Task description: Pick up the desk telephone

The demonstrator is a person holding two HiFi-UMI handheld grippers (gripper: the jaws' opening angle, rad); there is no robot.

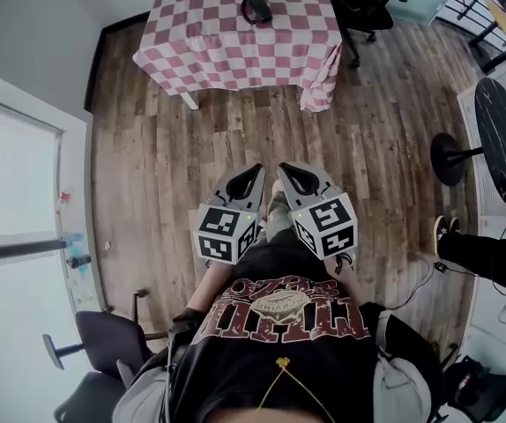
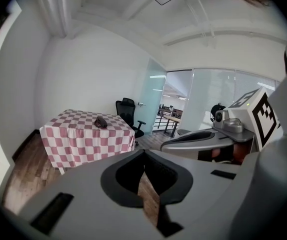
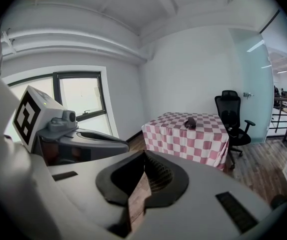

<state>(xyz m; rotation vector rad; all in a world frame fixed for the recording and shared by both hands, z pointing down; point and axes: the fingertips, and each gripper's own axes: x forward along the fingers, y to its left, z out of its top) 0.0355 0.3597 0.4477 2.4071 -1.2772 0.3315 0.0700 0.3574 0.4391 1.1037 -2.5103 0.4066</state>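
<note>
One desk telephone (image 1: 256,6) lies on the single checkered table (image 1: 200,38), well apart from two grippers held side by side: left gripper (image 1: 256,168) and right gripper (image 1: 282,168), both with fingers together, holding nothing

We're in an office here: a black swivel chair (image 1: 365,7) beside a worktop (image 1: 209,51) in a pink checked cloth, with a wood-plank floor (image 1: 191,166) all round. There's a glass partition (image 2: 211,96) with desks (image 2: 177,118) beyond it, and a second swivel chair (image 1: 103,342) by the window (image 1: 15,183).
</note>
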